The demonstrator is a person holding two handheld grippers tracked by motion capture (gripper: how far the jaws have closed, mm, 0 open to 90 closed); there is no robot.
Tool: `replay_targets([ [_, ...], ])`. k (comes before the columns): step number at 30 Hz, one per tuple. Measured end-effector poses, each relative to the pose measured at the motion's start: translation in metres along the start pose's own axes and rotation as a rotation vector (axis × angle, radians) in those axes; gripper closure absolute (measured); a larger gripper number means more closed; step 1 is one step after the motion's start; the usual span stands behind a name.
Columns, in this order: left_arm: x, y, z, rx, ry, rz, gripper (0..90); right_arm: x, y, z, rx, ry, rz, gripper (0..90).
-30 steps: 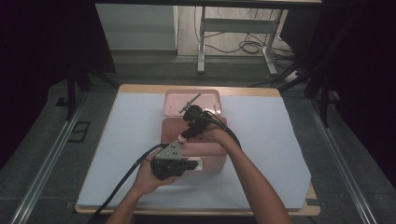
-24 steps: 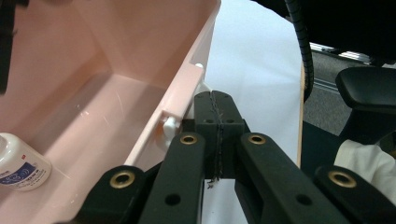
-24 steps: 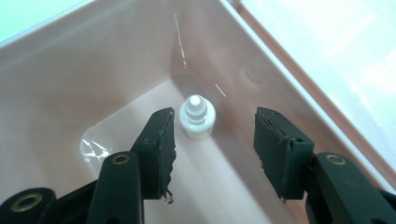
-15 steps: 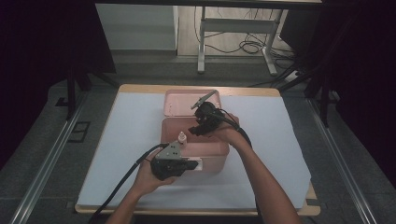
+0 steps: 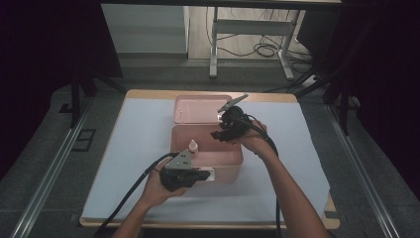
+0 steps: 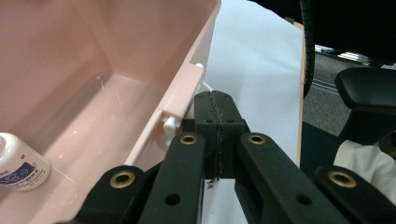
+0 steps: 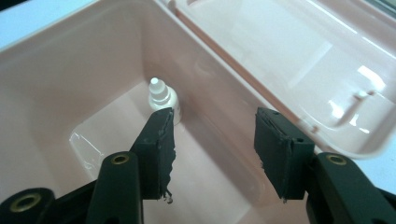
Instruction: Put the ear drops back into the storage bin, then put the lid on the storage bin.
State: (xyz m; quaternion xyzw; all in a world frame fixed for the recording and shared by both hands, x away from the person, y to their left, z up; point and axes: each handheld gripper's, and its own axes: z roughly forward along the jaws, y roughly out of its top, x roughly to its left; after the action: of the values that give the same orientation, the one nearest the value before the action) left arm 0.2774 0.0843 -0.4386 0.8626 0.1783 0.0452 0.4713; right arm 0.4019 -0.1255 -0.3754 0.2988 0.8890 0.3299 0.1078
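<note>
With the small white dropper bottle [image 7: 163, 99] standing inside the pink box [image 5: 233, 166], my right claw [image 7: 212, 144] hangs spread and empty above it, my left claw [image 6: 219, 122] pressed together beside the rim (lid [image 5: 198, 106] not yet closed).

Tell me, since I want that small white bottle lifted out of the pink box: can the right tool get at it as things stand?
Probably yes. The right tool hangs open over the pink box, whose lid lies folded back. The small white bottle stands alone inside, nothing over it.
</note>
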Motion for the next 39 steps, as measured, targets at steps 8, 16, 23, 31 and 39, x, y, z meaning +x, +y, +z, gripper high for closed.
replay_targets([
  [8, 0.001, 0.000, 0.000, 0.001, -0.001, 0.003, 90.0, -0.011, -0.006, -0.016, -0.036, -0.014, 0.036, 52.2],
  [16, 0.000, -0.001, 0.000, -0.002, 0.002, -0.001, 90.0, -0.019, -0.009, -0.017, -0.026, -0.051, 0.045, 55.7],
  [23, 0.001, -0.001, 0.000, -0.002, -0.006, -0.002, 90.0, -0.024, -0.008, -0.020, -0.026, -0.055, 0.056, 56.6],
  [31, 0.001, -0.001, 0.000, -0.002, -0.006, -0.002, 90.0, -0.034, -0.007, -0.024, -0.041, -0.069, 0.090, 55.7],
  [39, 0.001, 0.000, -0.001, 0.003, -0.006, -0.002, 90.0, -0.046, 0.002, -0.026, -0.037, -0.093, 0.118, 58.0],
])
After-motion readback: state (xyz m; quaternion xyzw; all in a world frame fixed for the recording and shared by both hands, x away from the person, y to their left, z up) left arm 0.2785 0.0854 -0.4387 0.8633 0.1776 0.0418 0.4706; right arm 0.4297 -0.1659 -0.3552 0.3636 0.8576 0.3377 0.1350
